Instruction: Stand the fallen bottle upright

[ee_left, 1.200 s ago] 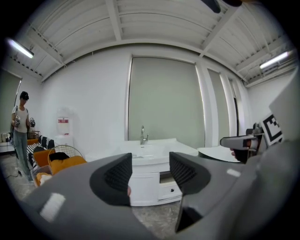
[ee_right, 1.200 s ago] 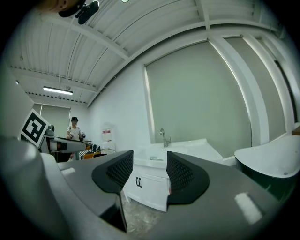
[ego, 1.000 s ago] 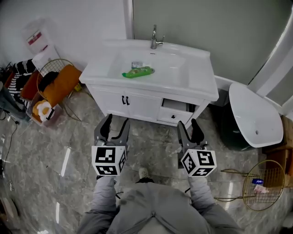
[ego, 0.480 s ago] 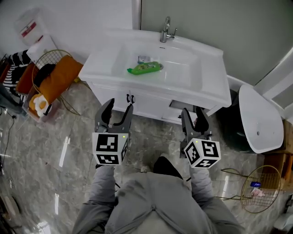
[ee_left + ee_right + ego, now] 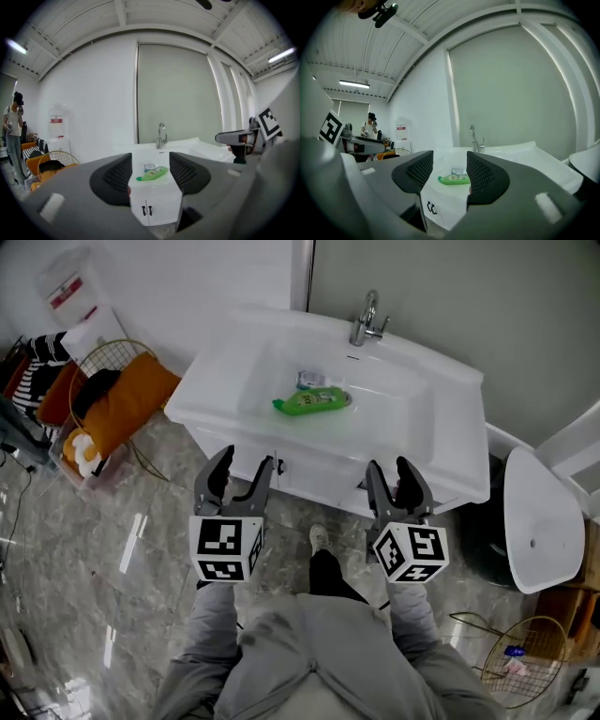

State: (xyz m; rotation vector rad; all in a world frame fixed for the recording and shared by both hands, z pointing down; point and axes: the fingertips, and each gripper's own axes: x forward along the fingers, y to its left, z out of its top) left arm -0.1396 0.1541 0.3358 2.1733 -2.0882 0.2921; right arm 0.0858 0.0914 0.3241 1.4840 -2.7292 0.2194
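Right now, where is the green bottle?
Head view, upper centre: the green bottle lies on its side in the sink, in front of the faucet.

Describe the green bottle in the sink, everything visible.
The green bottle lies on its side in the white sink, its length running across the basin in front of the tap. It looks like glossy plastic with a paler label on its upper side. A small pale item sits right behind it; whether they touch is unclear.
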